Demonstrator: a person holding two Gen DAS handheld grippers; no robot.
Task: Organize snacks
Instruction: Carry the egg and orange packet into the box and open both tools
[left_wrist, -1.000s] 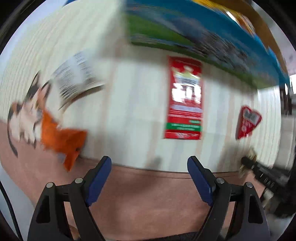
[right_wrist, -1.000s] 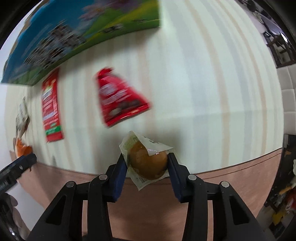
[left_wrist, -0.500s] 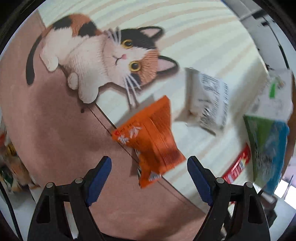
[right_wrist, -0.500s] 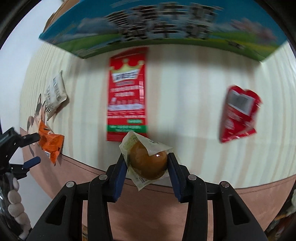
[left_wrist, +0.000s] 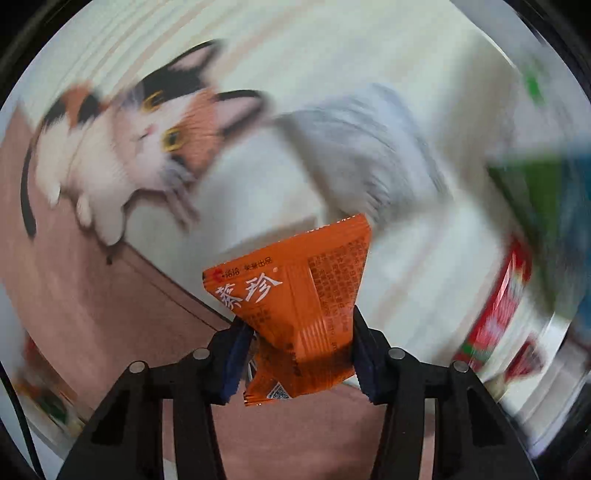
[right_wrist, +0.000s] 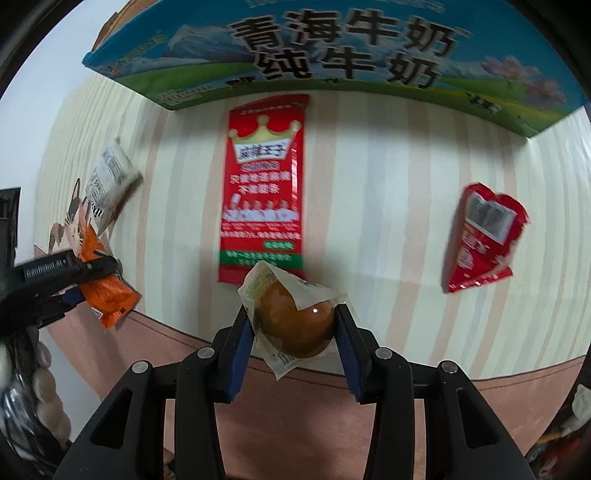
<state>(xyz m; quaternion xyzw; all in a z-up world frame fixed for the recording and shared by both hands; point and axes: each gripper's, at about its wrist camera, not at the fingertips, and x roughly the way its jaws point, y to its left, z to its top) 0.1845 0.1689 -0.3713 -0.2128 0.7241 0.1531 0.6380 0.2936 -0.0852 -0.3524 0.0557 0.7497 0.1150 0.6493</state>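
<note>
An orange snack packet (left_wrist: 295, 306) sits between the blue pads of my left gripper (left_wrist: 299, 354). Its jaws are closing and both pads press on the packet, just above the striped mat's near edge. The right wrist view shows the same left gripper (right_wrist: 74, 273) on the orange packet (right_wrist: 107, 295) at far left. My right gripper (right_wrist: 293, 319) is shut on a brown egg in a clear wrapper (right_wrist: 291, 332), held over the mat. A long red packet (right_wrist: 262, 184), a small red packet (right_wrist: 484, 236) and a white packet (right_wrist: 110, 177) lie flat on the mat.
A blue and green milk carton box (right_wrist: 332, 55) stands along the far side of the striped mat (right_wrist: 388, 184). A printed cat figure (left_wrist: 147, 140) marks the mat's left corner, by the blurred white packet (left_wrist: 362, 155). Brown table surface (right_wrist: 295, 424) runs along the near edge.
My left gripper swept left to the orange packet, came down over it and went from wide open to closed on it. The right gripper swung left with the egg, then held still.
</note>
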